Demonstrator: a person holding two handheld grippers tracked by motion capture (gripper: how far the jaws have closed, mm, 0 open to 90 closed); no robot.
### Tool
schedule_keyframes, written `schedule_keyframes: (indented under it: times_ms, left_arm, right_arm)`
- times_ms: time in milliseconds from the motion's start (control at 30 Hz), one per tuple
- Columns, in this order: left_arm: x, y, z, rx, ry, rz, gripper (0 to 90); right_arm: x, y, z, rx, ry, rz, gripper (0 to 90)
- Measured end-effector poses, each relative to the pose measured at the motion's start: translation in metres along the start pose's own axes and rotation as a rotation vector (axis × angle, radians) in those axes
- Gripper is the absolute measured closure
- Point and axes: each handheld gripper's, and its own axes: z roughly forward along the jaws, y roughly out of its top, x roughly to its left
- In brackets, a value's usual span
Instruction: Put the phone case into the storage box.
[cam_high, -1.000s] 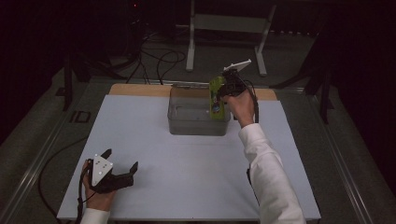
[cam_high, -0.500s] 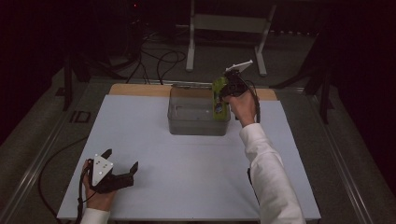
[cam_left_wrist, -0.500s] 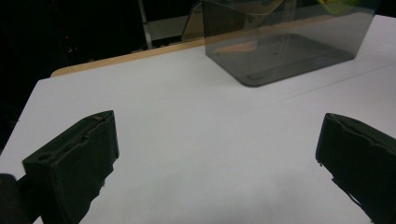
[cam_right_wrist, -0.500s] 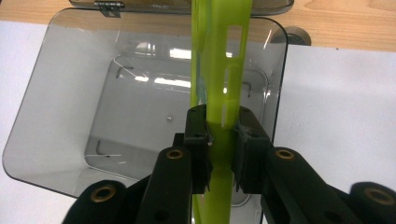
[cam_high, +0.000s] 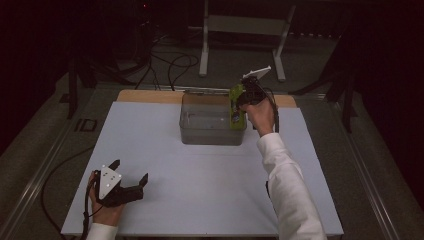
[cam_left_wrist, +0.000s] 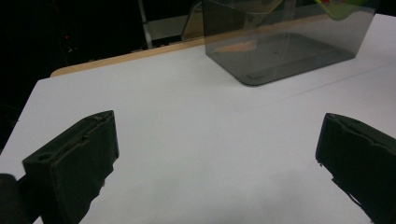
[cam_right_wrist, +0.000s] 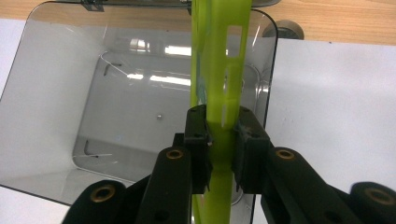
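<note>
- Lime-green plastic, a slotted flat tool (cam_right_wrist: 219, 84), runs up the middle of the right gripper view, and we see the right gripper (cam_right_wrist: 219, 151) pinching it between both black pads.
- We see that tool (cam_high: 235, 105) again in the high view, just right of centre in the upper half of the frame, standing roughly upright at the right end of the clear plastic bin (cam_high: 212, 131).
- Looking along the right gripper's jaws, we see the tool over the bin's right inner wall (cam_right_wrist: 268, 93), the upper part of the tool crossing the bin's far rim; whether it touches the wall we cannot tell.
- We find the bin toward the far edge of the white table top (cam_high: 200, 190), with a strip of bare wood (cam_high: 145, 96) behind it.
- Lower left in the high view, we see the left gripper (cam_high: 131, 179) held low over the white top, its jaws spread wide with nothing between them.
- From the left gripper view, the two black pads (cam_left_wrist: 74, 158) stand at opposite edges of the frame, the bin (cam_left_wrist: 280, 51) well apart at the upper right.
</note>
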Motion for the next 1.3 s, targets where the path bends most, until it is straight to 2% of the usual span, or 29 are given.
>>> schedule_keyframes:
  times_ms: [967,1300]
  left_arm:
    - [0.0,0.0,0.0,-0.001,0.004,0.0,0.0]
    - [0.0,0.0,-0.001,0.0,0.006,0.0,0.0]
  right_arm:
    - [-0.007,-0.006,0.021,0.034,-0.012,0.01,77.4]
    - [-0.006,-0.007,0.028,0.052,-0.012,0.013,77.4]
